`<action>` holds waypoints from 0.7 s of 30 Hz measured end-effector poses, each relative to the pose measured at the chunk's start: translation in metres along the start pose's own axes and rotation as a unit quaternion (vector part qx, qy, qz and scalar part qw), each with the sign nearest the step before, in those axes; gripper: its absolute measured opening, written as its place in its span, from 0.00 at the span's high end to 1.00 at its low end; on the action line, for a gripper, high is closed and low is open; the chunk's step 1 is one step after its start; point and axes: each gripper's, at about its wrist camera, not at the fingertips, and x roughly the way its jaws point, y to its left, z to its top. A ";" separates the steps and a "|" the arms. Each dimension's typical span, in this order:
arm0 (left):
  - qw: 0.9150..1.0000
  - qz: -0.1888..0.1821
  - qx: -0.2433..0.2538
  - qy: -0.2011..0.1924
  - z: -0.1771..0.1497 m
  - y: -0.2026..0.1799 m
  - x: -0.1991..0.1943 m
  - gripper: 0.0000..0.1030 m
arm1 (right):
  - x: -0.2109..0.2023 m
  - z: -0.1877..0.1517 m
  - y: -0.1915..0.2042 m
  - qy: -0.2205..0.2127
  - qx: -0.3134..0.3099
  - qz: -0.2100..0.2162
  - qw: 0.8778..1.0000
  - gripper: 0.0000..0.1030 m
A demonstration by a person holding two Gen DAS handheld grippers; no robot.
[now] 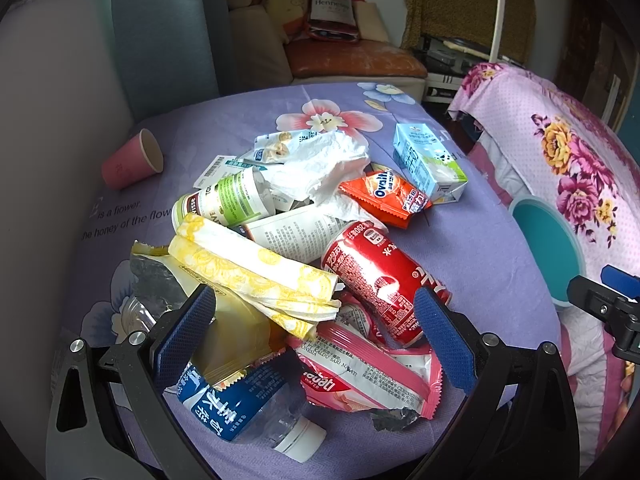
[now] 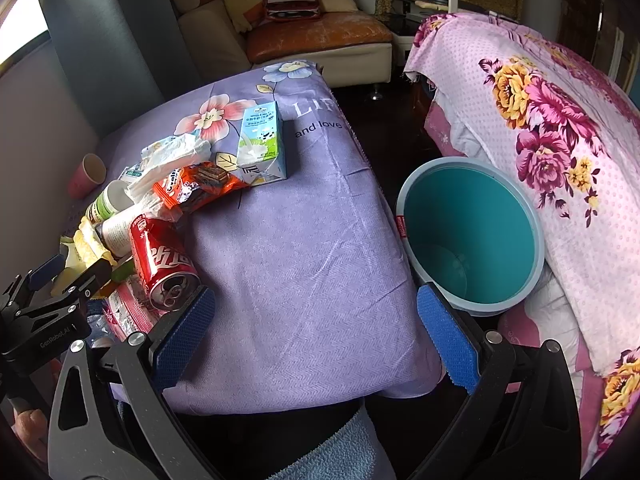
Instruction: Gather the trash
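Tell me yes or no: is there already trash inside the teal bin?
No. In the right wrist view the teal bin shows only its bare inner wall and bottom, with no trash in it.

A home living room: sofa (image 2: 320,36), floral bedding (image 2: 540,128), cloth-covered table (image 2: 304,264).

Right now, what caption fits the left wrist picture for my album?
Open left gripper over a trash pile: red can, water bottle, pink wrapper.

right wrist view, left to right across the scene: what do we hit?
pink paper cup → red cola can → milk carton → bare purple cloth → teal bin → pink floral quilt
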 end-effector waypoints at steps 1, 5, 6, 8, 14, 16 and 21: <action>1.000 0.000 0.000 0.000 0.000 0.000 0.000 0.04 | 0.000 0.000 0.000 0.001 0.000 0.000 1.000 0.06; 1.000 0.000 0.000 0.000 0.000 0.000 0.000 0.04 | 0.001 0.000 0.000 0.001 0.001 -0.001 1.000 0.06; 1.000 0.000 0.000 0.000 0.000 0.000 0.000 0.04 | 0.001 0.000 0.000 0.001 0.001 -0.001 1.000 0.06; 1.000 0.000 0.001 0.000 0.000 0.000 0.000 0.04 | 0.001 0.000 0.000 0.002 0.001 -0.001 1.000 0.06; 1.000 0.000 0.000 0.001 0.000 0.000 0.000 0.04 | 0.002 -0.001 0.000 0.005 0.001 -0.002 1.000 0.06; 1.000 0.000 0.000 0.000 -0.001 0.000 0.001 0.04 | 0.002 -0.001 0.000 0.005 0.001 -0.002 1.000 0.06; 1.000 -0.001 -0.002 0.000 -0.002 0.001 0.002 0.04 | 0.002 0.000 0.001 0.006 0.000 -0.003 1.000 0.06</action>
